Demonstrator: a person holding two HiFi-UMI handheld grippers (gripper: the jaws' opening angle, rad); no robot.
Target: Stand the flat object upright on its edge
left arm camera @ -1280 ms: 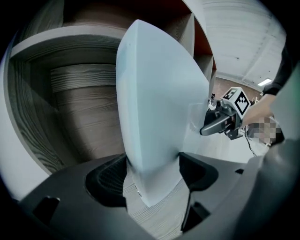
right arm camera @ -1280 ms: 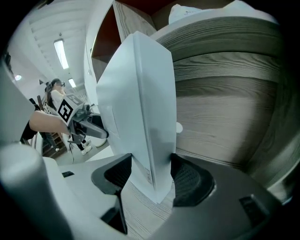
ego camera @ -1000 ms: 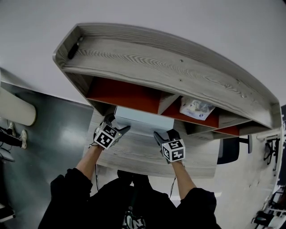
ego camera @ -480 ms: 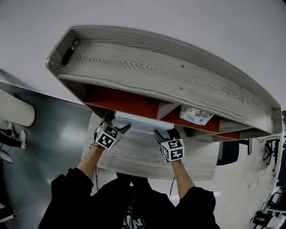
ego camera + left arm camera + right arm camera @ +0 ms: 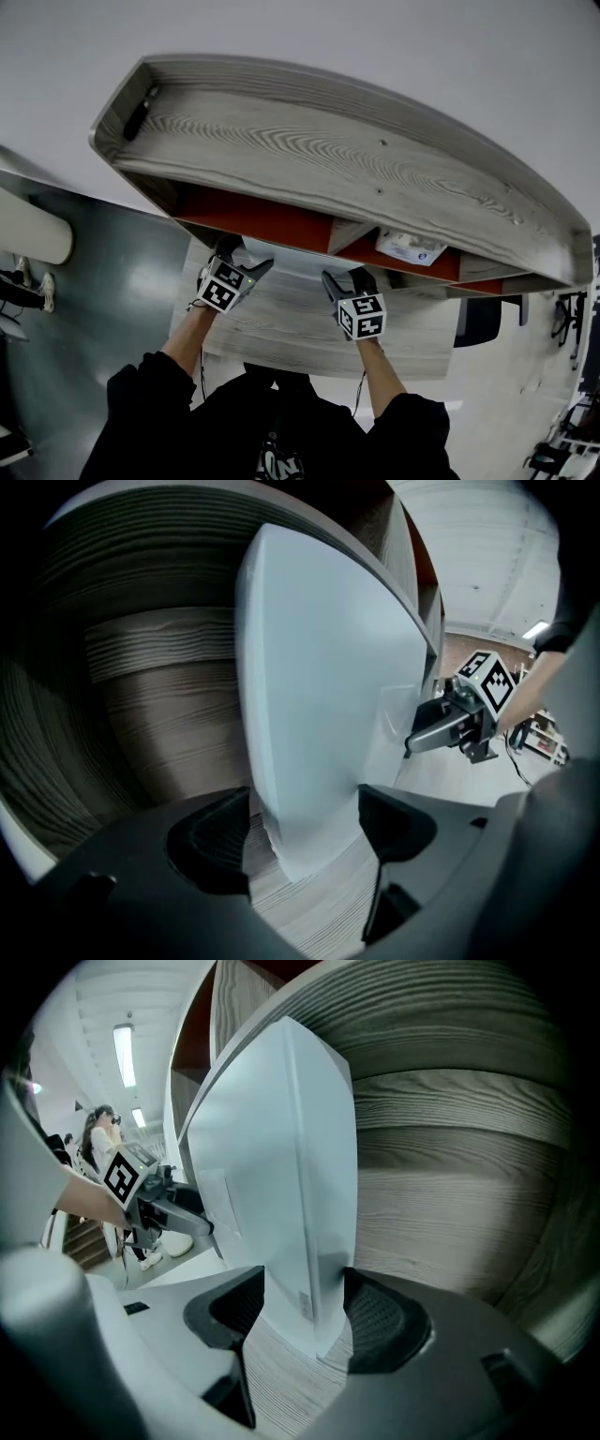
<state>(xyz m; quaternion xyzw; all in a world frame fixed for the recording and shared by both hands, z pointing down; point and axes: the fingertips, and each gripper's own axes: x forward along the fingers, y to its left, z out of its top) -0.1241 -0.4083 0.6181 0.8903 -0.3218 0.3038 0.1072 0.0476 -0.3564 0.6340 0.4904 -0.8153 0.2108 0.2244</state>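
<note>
A flat white panel (image 5: 295, 261) stands upright on its edge on the wood-grain surface (image 5: 281, 323), tucked just beneath a grey wooden shelf unit (image 5: 328, 159) at twelve o'clock. The left claw (image 5: 239, 261) is closed on the panel's nine o'clock end, one jaw against each face. The right claw (image 5: 340, 281) grips the three o'clock end the same way. A small box (image 5: 410, 247) sits in a red-backed shelf compartment at two o'clock.

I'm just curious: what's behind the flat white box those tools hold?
Behind the flat white box stands a grey wood-grain back panel. The stretch directly behind the box is covered.
</note>
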